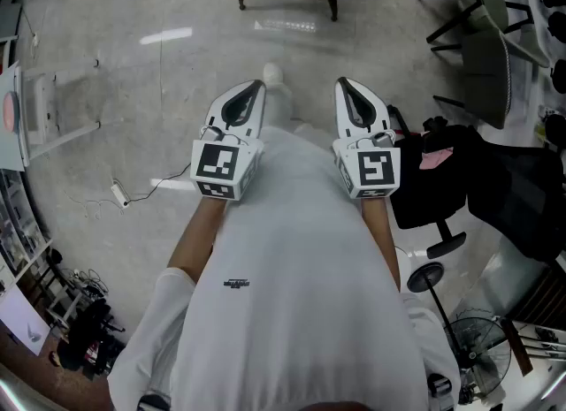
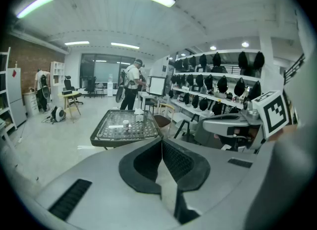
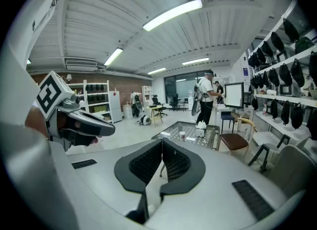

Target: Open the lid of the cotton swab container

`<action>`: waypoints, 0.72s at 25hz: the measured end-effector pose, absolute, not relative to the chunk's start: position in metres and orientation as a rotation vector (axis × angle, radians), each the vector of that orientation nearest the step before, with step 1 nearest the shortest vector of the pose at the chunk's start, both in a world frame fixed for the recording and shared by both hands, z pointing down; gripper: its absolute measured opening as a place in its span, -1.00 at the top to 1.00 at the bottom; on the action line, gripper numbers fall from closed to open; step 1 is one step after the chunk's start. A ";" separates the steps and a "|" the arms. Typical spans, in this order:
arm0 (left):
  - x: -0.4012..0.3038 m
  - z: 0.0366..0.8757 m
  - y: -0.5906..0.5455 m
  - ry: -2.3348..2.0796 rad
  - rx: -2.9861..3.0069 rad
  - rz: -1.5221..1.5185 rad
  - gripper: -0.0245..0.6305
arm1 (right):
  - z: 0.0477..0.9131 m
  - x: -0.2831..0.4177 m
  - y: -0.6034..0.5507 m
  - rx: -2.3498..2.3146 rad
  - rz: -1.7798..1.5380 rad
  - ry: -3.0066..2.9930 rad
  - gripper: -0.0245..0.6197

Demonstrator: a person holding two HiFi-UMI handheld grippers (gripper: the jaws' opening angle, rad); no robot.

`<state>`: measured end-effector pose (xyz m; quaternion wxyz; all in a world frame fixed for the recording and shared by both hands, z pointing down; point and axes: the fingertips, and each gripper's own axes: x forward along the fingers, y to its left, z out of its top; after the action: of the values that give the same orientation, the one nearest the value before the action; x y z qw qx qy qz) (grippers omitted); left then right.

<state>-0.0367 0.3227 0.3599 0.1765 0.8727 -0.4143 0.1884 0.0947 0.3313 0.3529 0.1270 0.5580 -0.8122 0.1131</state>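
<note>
- In front of the person's white-shirted torso, the left gripper and the right gripper were held side by side above the pale grey floor, both tilted somewhat downward.
- The left gripper's dark ribbed pads were pressed together along their length, with nothing between them.
- The right gripper's jaws were likewise closed pad to pad and held nothing.
- Ahead of both stood a low, dark-framed table with a patterned mesh top, well apart from the grippers.
- The small white cylindrical cotton swab container stood upright near the middle of that table top; it was too small to tell how its lid sat.
- A flat white strip lay just beside it, towards the table's left edge.
- A small white box sat nearer the table's far right corner.
- Beyond the table's far edge, a person in a white top stood by a counter.
</note>
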 end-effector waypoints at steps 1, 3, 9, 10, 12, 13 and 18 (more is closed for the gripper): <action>-0.034 0.352 0.331 -1.169 2.484 0.517 0.91 | 0.346 0.091 0.338 1.631 0.320 -2.371 0.92; -0.032 0.339 0.347 -1.167 2.504 0.491 0.91 | 0.333 0.085 0.350 1.643 0.306 -2.384 0.92; -0.052 0.316 0.367 -1.202 2.527 0.446 0.91 | 0.313 0.067 0.368 1.660 0.287 -2.403 0.92; -0.058 0.314 0.368 -1.209 2.525 0.439 0.91 | 0.313 0.065 0.368 1.660 0.287 -2.395 0.92; -0.071 0.310 0.369 -1.217 2.519 0.430 0.91 | 0.313 0.059 0.369 1.669 0.300 -2.380 0.92; -0.079 0.308 0.369 -1.223 2.517 0.424 0.91 | 0.312 0.055 0.369 1.675 0.303 -2.379 0.92; -0.108 0.302 0.360 -1.243 2.512 0.383 0.91 | 0.303 0.042 0.360 1.741 0.258 -2.383 0.92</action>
<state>-0.1075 0.3596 0.3022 0.1560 0.8771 -0.4341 0.1337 0.0424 0.3600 0.3025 0.0896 0.5853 -0.8012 0.0869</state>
